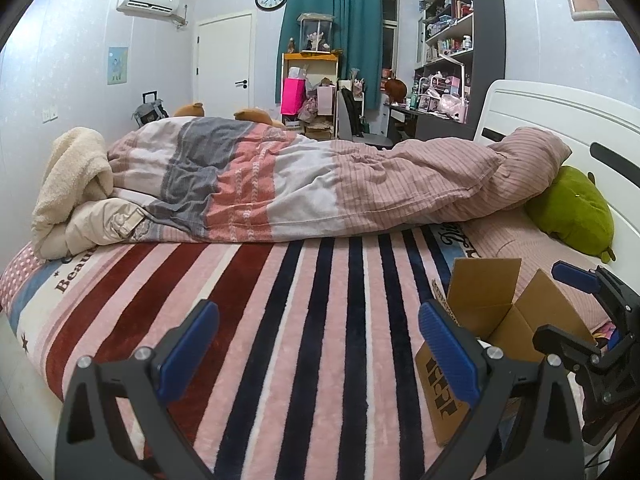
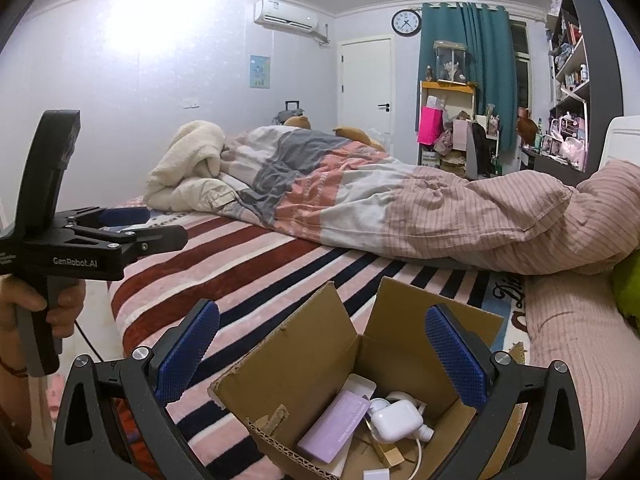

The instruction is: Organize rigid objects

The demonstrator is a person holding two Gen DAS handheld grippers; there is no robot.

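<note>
An open cardboard box (image 2: 320, 364) stands on the striped bed cover, its flaps up. Inside lie a white charger with cable (image 2: 396, 420), a purple flat pack (image 2: 334, 428) and other small items. My right gripper (image 2: 320, 344) is open and empty, just above the box opening. My left gripper (image 1: 320, 344) is open and empty, low over the bed, with the box (image 1: 486, 304) to its right. The right gripper (image 1: 592, 292) shows at the right edge of the left wrist view; the left gripper (image 2: 140, 224) shows at the left of the right wrist view.
A rumpled duvet (image 1: 304, 184) and cream blanket (image 1: 72, 184) lie across the far half of the bed. A green plush (image 1: 572, 212) rests by the white headboard (image 1: 560, 120). Shelves and a desk stand beyond the bed.
</note>
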